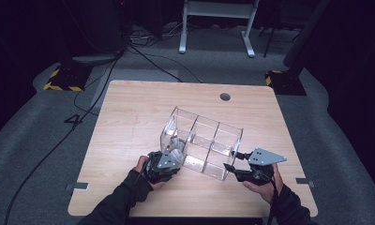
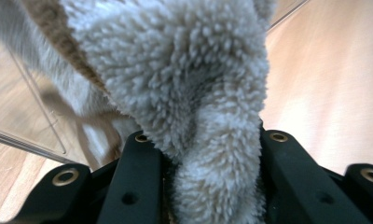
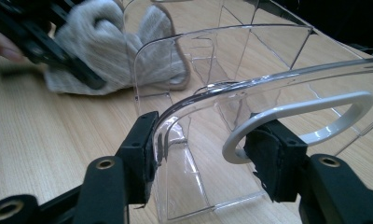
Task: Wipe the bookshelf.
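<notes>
Fleecy cloth [image 2: 184, 88] fills my left gripper [image 1: 169, 157], jaws clamped on it — soft, light, best pinched by a fold. It sits at the clear organizer [image 1: 202, 143] tipped near the table's [image 1: 129, 108] front edge; my right gripper [image 1: 235, 161] clamps the rigid, slippery end wall by its white handle [image 3: 310, 121] — no writing legible.

A light wooden table [image 1: 129, 117] carries a clear divided organizer [image 1: 202, 140] lying on its side.
</notes>
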